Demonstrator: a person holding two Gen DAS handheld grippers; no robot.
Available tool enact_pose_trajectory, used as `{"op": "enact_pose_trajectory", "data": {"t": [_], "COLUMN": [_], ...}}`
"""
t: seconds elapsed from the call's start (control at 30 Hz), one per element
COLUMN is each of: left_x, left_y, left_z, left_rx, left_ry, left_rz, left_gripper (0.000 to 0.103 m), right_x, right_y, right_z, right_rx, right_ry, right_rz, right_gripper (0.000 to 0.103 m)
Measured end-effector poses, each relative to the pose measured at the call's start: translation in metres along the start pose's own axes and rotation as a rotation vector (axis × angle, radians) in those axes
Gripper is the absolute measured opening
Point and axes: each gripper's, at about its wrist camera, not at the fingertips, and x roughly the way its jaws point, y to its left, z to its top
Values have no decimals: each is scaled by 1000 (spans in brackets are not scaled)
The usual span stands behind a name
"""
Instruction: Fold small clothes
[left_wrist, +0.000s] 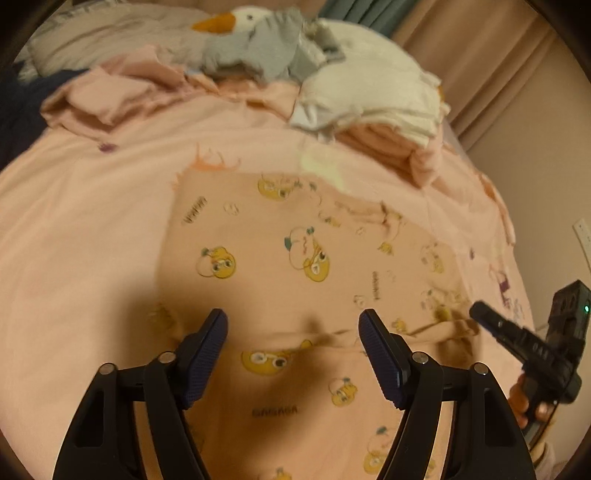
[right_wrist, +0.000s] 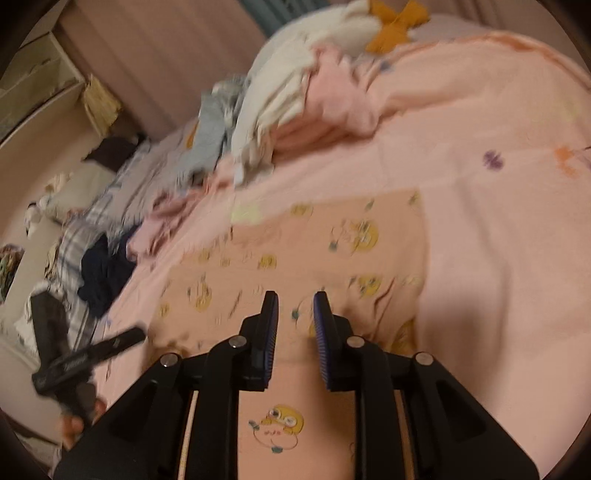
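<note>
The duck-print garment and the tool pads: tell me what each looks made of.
Duck-print garment: soft matte knit, likely cotton; it lies limp with shallow creases. Pads of the left tool: dark blue ribbed material, probably rubber, on black rigid plastic arms.

My left gripper (left_wrist: 293, 328) and right gripper (right_wrist: 295, 310) are black with dark blue ribbed pads (left_wrist: 207, 354). Under them lies a peach garment (left_wrist: 295, 266) printed with yellow cartoon ducks and small dark lettering. The bedspread (left_wrist: 92, 221) is pale pink with scattered purple and orange motifs. Behind sit a white plush goose (left_wrist: 362, 74) with an orange beak, grey clothes (left_wrist: 266, 48), and folded pink clothes (left_wrist: 107, 96).
</note>
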Motion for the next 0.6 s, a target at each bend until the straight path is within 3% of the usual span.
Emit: {"op": "enact_pose_trajectory", "data": {"t": [0.27,0.37,0.5,0.6], "left_x": [14,-7,-43,-67], "left_y": [10,14,36,58], "left_z": [-11,-15,-35,-62], "left_rx": [34,-11,-79,-121], "left_ry": [34,29,9,5], "left_rz": [34,-6,-71,-79], "left_gripper": [74,74,74,76], "right_x": [21,8,-24,-52], "right_y": [-20,-20,-18,-24], "right_z": [-25,-26,-35,-51], "right_rx": [-16,17,28,23], "right_ry": [120,100,64,51], "right_rz": [-90,-42,25,38], "right_gripper": [15,22,44,47]}}
